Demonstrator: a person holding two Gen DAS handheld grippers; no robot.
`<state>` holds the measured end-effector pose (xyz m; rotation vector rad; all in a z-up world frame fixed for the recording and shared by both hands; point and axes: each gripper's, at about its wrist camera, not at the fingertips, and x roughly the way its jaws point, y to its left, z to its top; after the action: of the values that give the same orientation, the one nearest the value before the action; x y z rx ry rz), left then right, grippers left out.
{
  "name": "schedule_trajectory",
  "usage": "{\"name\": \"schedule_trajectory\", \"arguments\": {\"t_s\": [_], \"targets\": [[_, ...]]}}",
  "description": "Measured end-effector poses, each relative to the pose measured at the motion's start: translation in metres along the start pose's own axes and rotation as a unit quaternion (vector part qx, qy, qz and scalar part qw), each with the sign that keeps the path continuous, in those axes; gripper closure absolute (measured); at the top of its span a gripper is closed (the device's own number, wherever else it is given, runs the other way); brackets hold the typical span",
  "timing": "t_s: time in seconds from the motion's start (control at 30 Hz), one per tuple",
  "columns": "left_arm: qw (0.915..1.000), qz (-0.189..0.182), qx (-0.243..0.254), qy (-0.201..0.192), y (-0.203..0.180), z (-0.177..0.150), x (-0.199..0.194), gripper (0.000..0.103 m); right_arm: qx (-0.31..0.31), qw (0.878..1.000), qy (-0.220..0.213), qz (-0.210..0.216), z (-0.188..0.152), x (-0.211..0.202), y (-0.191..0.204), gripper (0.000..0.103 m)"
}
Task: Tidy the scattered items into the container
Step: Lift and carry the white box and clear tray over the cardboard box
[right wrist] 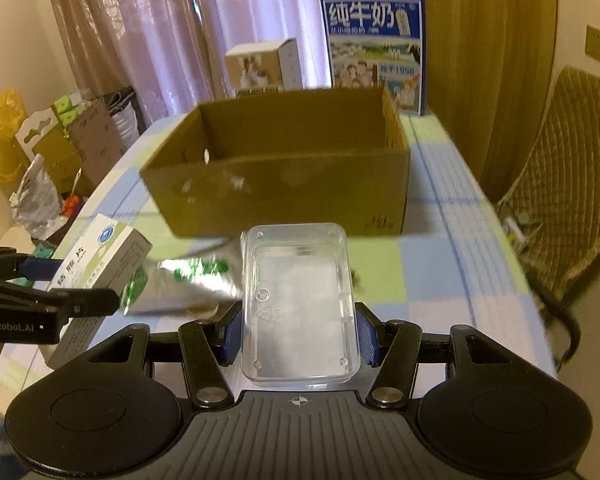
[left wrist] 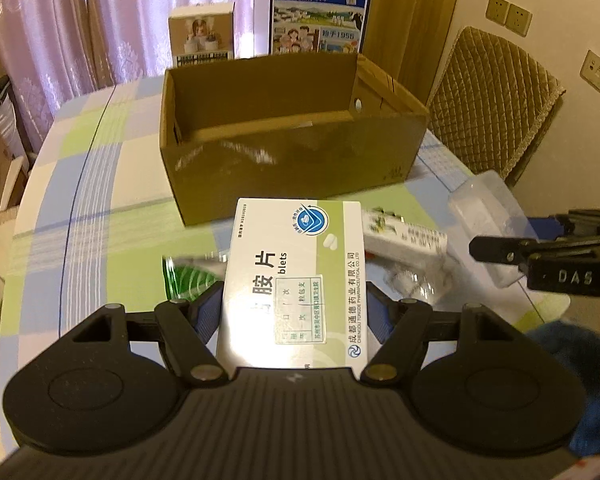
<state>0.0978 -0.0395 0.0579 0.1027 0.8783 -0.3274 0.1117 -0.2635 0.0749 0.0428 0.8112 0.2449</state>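
1. Plainly, the task was at an early stage: the cardboard box point(left wrist: 292, 140) stood open on the bench point(left wrist: 100, 184), and what showed of its inside looked bare, though part of its floor was hidden behind the near wall.
2. Left claw point(left wrist: 292, 316) was clamped on a white tablet box point(left wrist: 296, 280), its blue pads pressing the two long sides, the carton held clear of the bench and just short of the cardboard box.
3. Right claw point(right wrist: 300, 330) was clamped on a clear plastic case point(right wrist: 300, 304) in the same manner, also lifted and facing the cardboard box.
4. Both held items had yet to go in, so nothing could be counted as tidied.
5. More was left on the bench between the claws and the box: a green-and-silver foil packet point(right wrist: 188, 284), a second small white carton point(left wrist: 404, 240) and some crinkled clear wrapping point(left wrist: 416, 284).
6. Bench cloth was a check of pale blue, green and white squares.
7. Behind the cardboard box stood a blue milk carton point(left wrist: 320, 12) and a small picture-printed box point(left wrist: 202, 32).
8. Pink-lilac curtains point(right wrist: 220, 20) hung at the back, a quilted chair point(left wrist: 496, 108) sat to the right, wall sockets point(left wrist: 508, 16) showed above it, and bags and cartons point(right wrist: 60, 140) cluttered the floor on the left.
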Motion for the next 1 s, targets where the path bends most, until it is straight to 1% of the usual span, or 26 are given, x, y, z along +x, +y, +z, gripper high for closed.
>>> {"name": "schedule_trajectory", "arguments": {"t_s": [0.23, 0.43, 0.57, 0.8, 1.0], "targets": [[0.9998, 0.001, 0.012, -0.018, 0.004, 0.048, 0.017, 0.036, -0.019, 1.0, -0.017, 0.001, 0.053, 0.012, -0.007, 0.05], [0.9994, 0.001, 0.021, -0.029, 0.009, 0.09, 0.038, 0.036, -0.019, 1.0, -0.015, 0.009, 0.094, 0.036, -0.017, 0.05], [0.9992, 0.0, 0.019, -0.036, 0.015, 0.113, 0.052, 0.036, -0.03, 0.999, -0.017, 0.007, 0.116, 0.051, -0.021, 0.05], [0.9993, 0.007, 0.008, -0.036, 0.032, 0.143, 0.08, 0.036, -0.038, 0.999, -0.031, -0.003, 0.156, 0.075, -0.031, 0.05], [0.9994, 0.007, -0.013, -0.032, 0.046, 0.154, 0.104, 0.036, -0.04, 0.999, -0.02, -0.008, 0.171, 0.105, -0.035, 0.05]]}}
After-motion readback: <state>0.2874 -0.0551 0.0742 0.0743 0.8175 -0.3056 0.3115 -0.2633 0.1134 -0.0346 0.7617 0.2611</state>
